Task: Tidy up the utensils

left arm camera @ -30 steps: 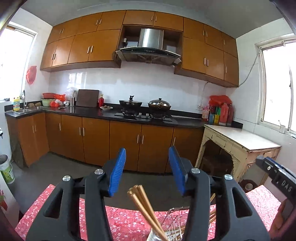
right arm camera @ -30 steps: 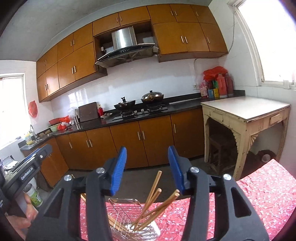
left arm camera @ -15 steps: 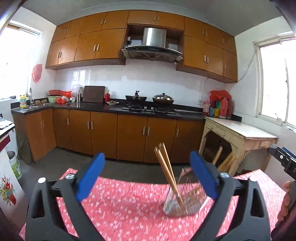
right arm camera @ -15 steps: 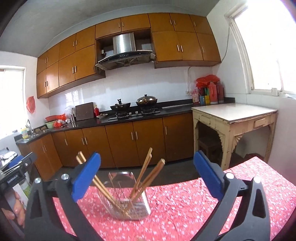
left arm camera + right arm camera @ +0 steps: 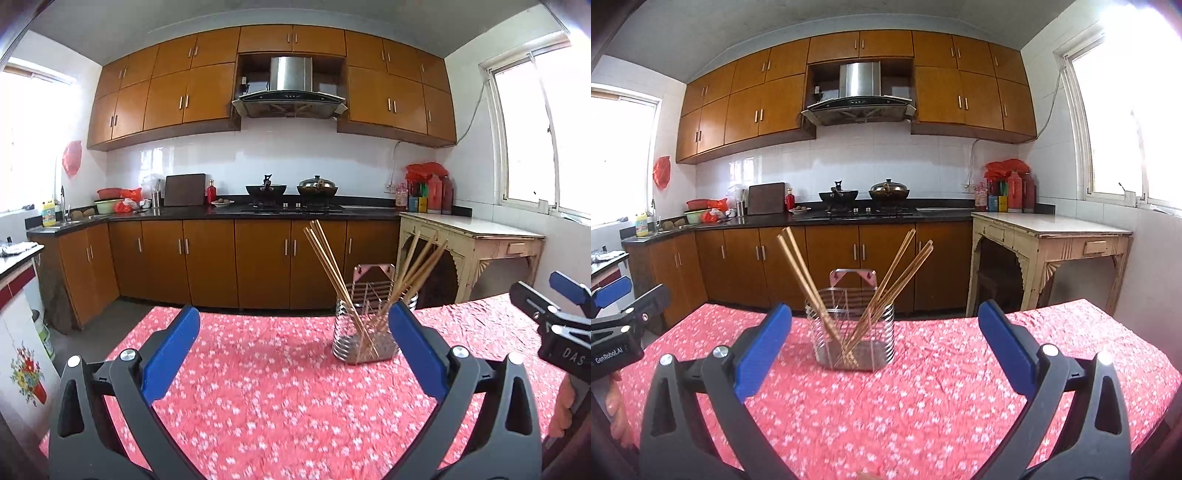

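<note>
A wire utensil holder (image 5: 364, 332) stands upright on the red flowered tablecloth (image 5: 258, 387), with several wooden chopsticks (image 5: 334, 273) leaning in it. In the left wrist view the holder is ahead and to the right, just beyond the right fingertip. My left gripper (image 5: 293, 317) has its jaws opening wide, with nothing between them. In the right wrist view the holder (image 5: 855, 332) and its chopsticks (image 5: 809, 273) sit ahead, a little left of centre. My right gripper (image 5: 885, 312) is open and empty, short of the holder.
The table's far edge (image 5: 923, 314) drops to the kitchen floor, with brown cabinets (image 5: 831, 254) and a black counter behind. A cream side table (image 5: 1049, 236) stands at the right. A white cabinet with a flower picture (image 5: 22, 369) is close on the left.
Both grippers have drawn back and sunk away from the holder, and their jaws have spread from half open to wide. The holder with its chopsticks stays on the cloth.
</note>
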